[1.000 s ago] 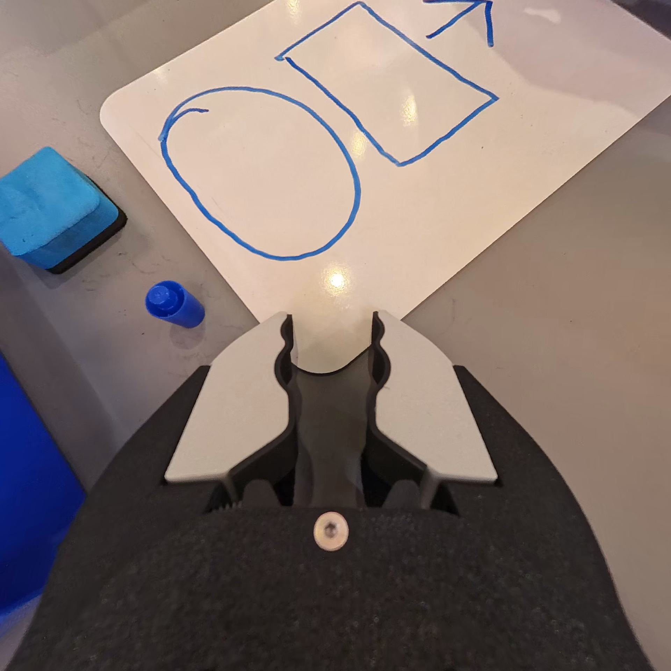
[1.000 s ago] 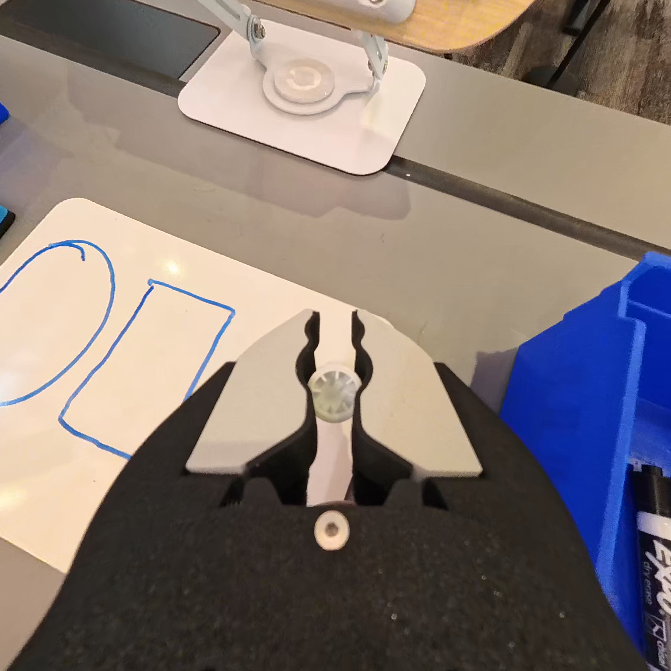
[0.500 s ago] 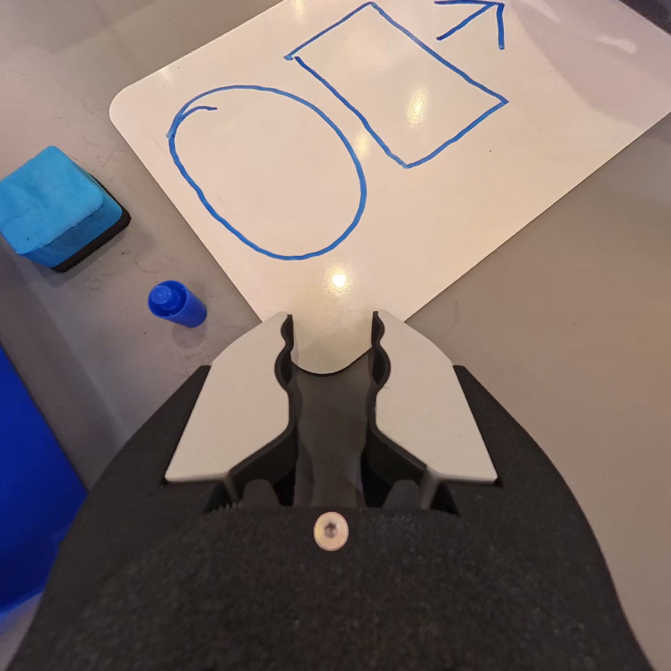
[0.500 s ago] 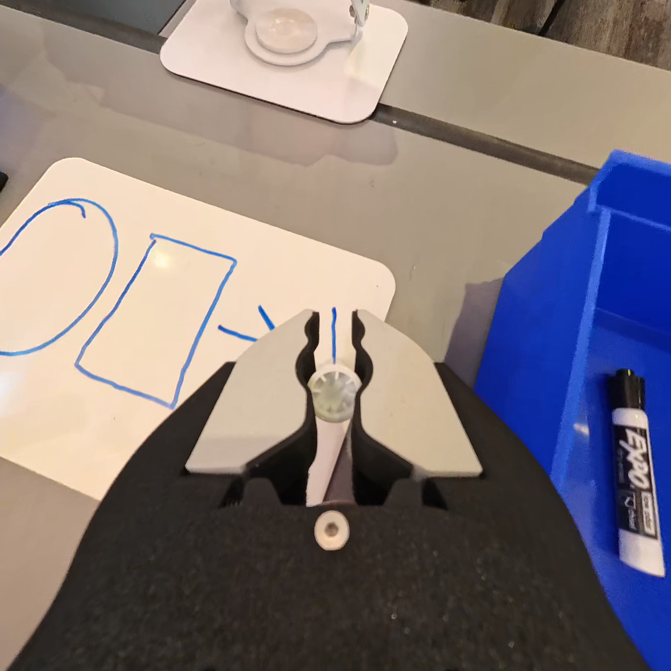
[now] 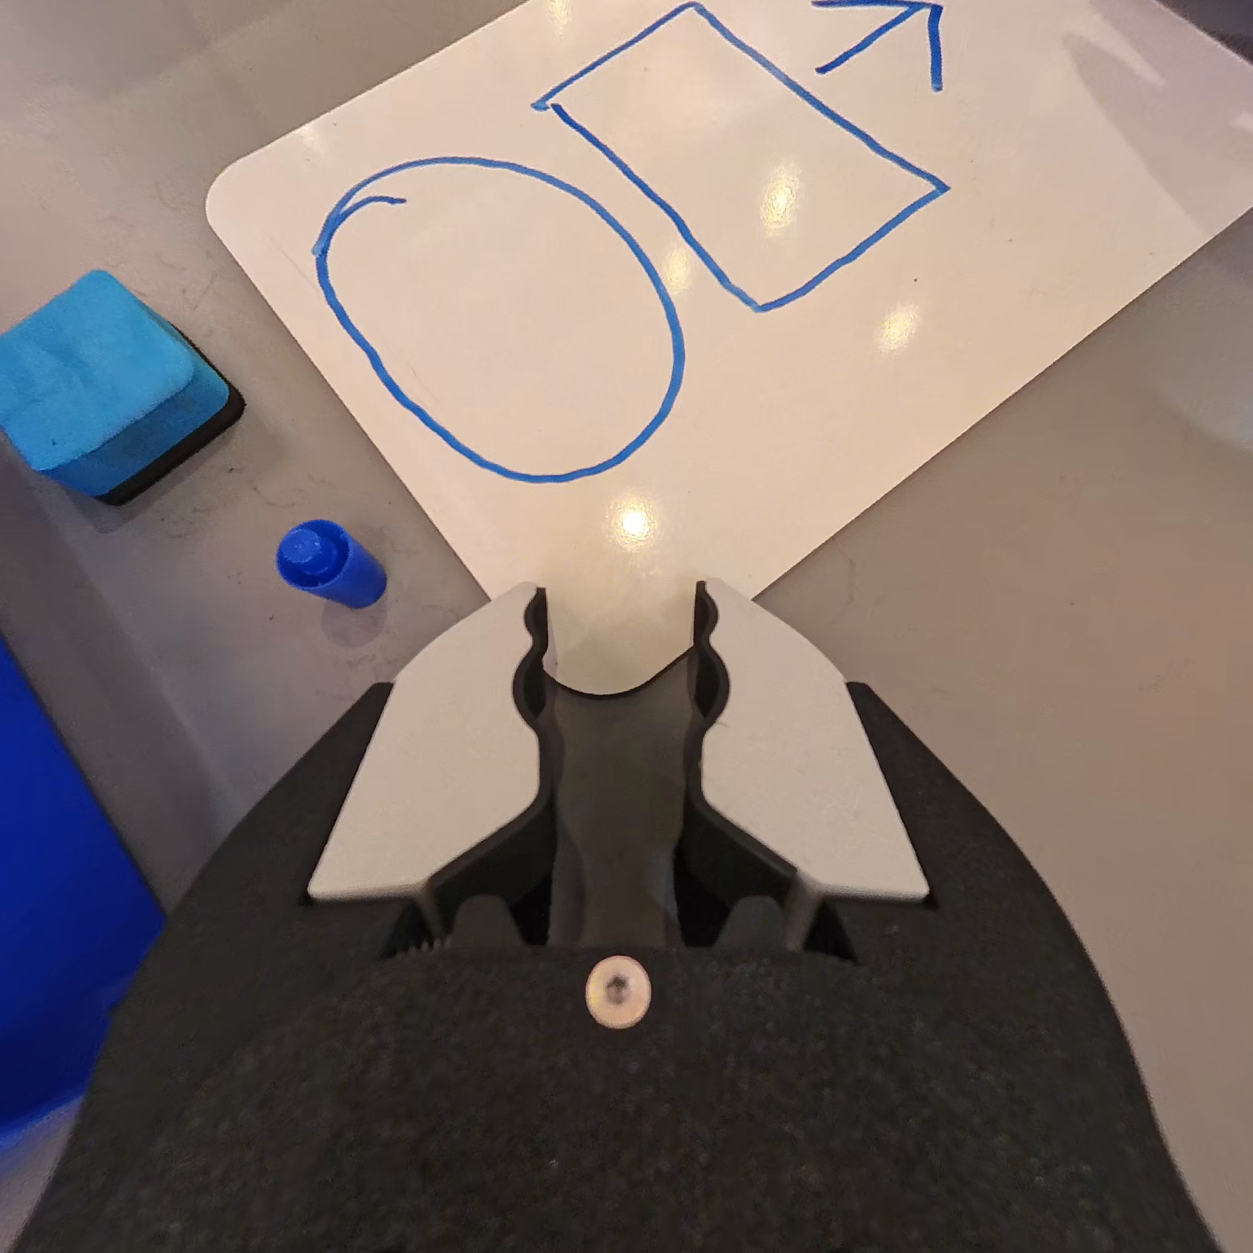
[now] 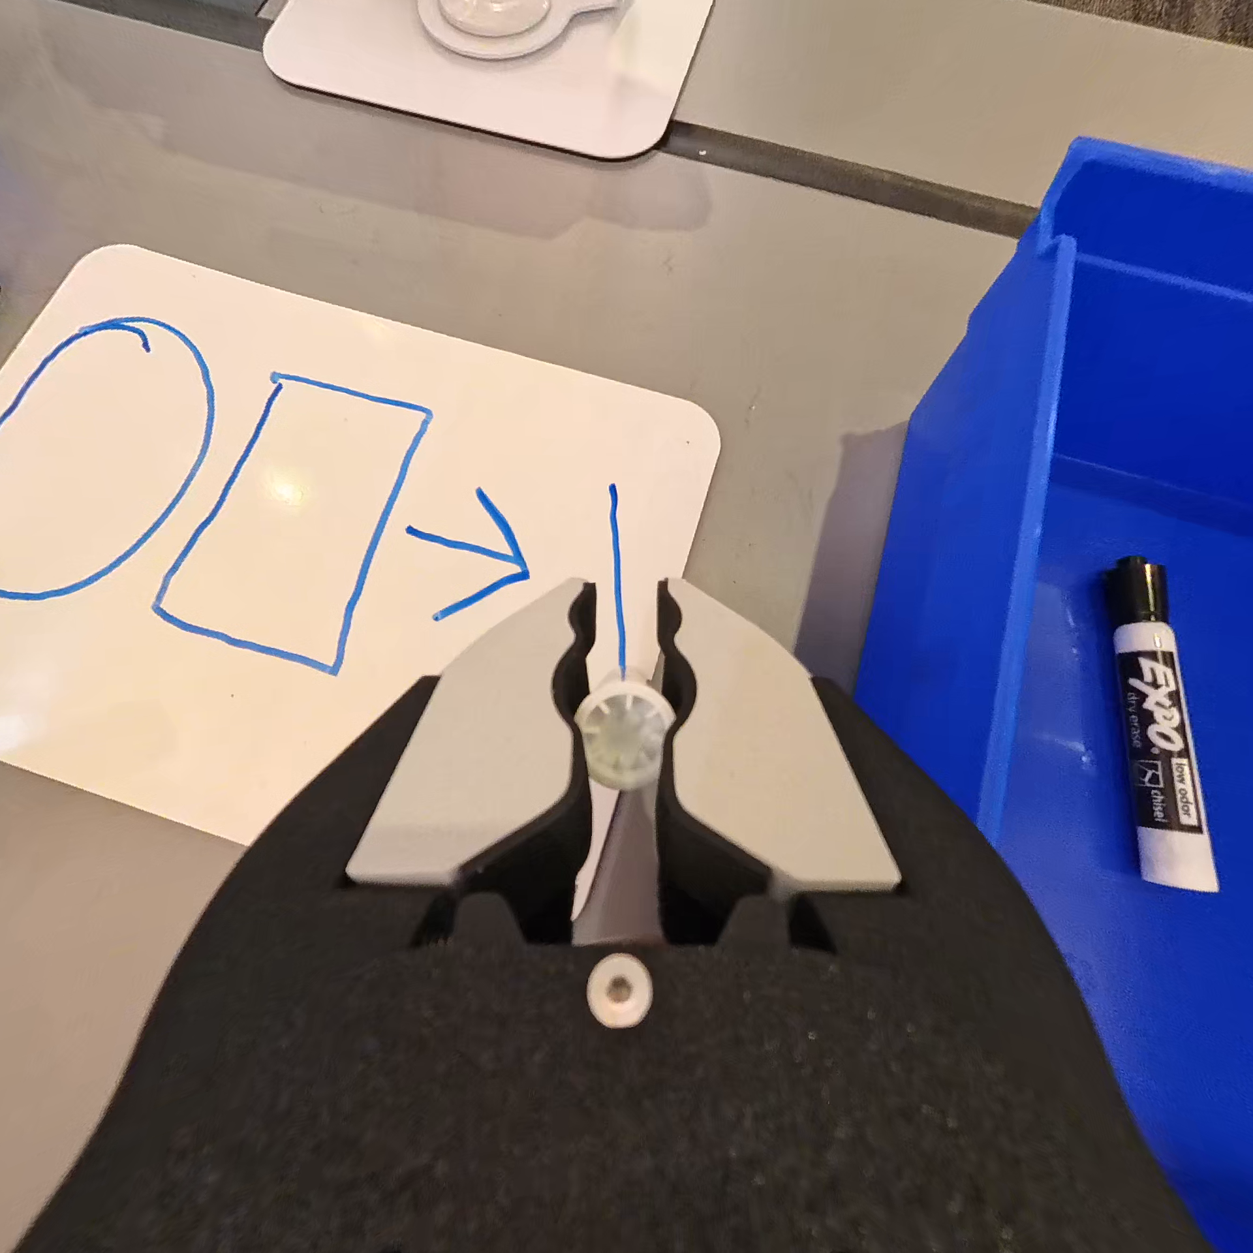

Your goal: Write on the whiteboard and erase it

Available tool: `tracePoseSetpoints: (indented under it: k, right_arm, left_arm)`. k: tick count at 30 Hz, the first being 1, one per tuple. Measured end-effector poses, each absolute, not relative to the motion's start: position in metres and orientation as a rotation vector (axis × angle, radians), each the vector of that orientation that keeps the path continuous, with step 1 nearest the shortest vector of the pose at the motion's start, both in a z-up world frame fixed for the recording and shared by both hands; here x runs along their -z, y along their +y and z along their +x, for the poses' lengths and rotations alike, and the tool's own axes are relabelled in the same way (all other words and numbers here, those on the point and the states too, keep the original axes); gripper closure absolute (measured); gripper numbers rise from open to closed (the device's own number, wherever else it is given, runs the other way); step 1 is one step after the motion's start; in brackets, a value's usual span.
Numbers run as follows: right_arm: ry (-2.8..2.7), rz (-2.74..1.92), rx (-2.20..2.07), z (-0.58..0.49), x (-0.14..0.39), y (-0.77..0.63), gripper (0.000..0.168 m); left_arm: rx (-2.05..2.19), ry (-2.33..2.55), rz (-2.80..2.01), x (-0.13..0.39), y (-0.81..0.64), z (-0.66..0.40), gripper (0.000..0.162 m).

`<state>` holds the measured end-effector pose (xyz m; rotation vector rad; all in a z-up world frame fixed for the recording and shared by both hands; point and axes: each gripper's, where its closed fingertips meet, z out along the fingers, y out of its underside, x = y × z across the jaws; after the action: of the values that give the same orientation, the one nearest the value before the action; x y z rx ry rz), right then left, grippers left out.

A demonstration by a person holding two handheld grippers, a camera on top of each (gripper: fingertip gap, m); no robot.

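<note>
A white whiteboard (image 5: 780, 420) (image 6: 474, 698) lies flat on the grey table, with a blue oval, a rectangle, an arrowhead and a straight line drawn on it. My right gripper (image 6: 625, 597) is shut on a white marker (image 6: 624, 736), seen end-on, over the board's right edge at the line's near end. The marker's tip is hidden. My left gripper (image 5: 618, 597) is open and empty over the board's near corner. A blue eraser (image 5: 102, 380) lies left of the board. A blue marker cap (image 5: 330, 564) lies on the table beside it.
A blue bin (image 6: 1085, 542) stands right of the board and holds a black-capped marker (image 6: 1156, 732). Another blue bin (image 5: 54, 881) shows at the left edge. A white stand base (image 6: 488, 68) sits at the far side of the table.
My right gripper has pulled back toward me with the marker, leaving a longer blue line; the arrowhead is now uncovered. The left gripper has stayed nearly still.
</note>
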<state>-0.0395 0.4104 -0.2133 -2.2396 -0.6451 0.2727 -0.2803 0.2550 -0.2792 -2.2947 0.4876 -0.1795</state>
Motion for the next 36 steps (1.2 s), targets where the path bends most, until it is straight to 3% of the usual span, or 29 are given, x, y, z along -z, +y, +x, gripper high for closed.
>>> tracePoseSetpoints:
  k: [36]
  right_arm:
    - [-0.766, -2.171, -0.341, -0.088, 0.213, 0.409, 0.151]
  left_arm:
    - [0.181, 0.489, -2.295, 0.279, 0.255, -0.28, 0.121]
